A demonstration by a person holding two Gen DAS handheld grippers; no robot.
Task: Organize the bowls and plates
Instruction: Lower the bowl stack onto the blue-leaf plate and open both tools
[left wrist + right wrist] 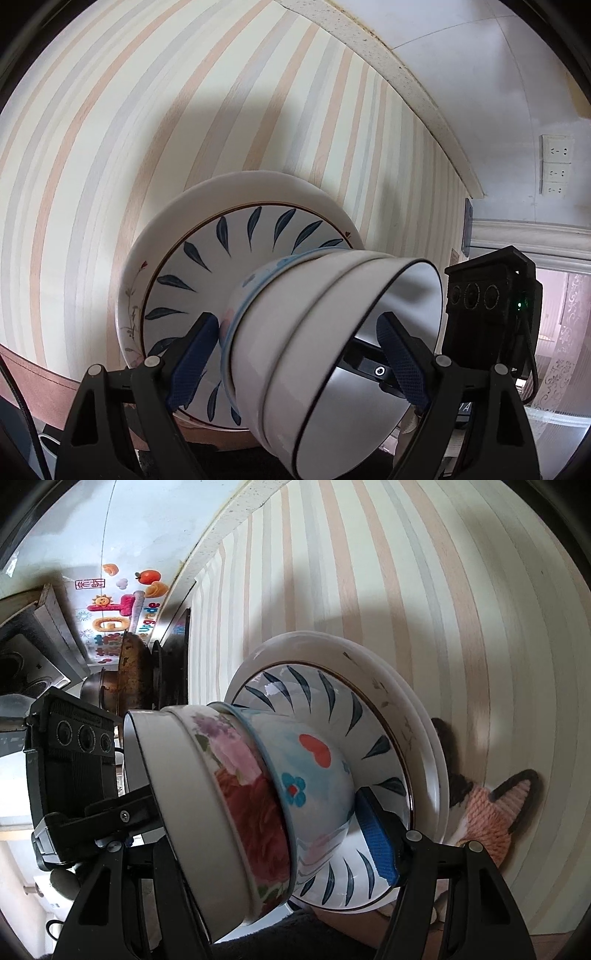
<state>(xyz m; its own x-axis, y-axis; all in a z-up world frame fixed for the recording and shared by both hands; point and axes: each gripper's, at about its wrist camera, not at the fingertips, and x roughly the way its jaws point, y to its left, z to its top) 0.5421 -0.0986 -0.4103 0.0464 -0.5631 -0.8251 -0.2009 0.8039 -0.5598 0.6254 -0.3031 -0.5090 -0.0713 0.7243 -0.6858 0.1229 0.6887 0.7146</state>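
Gripping from opposite sides, the left tongs [303,354] and right tongs [255,834] apparently both clamp a stack of bowls [332,354] nested on plates [207,236] above the striped surface [110,129]. Glazed ceramic: heavy, slippery, breakable; hold low, near the bottom bowl.

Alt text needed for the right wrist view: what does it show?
A nested stack of bowls and plates is clamped between the right hand-held gripper's fingers, above a pastel-striped surface. The left hand-held gripper grips the stack's open end; a knitted coaster lies beyond.
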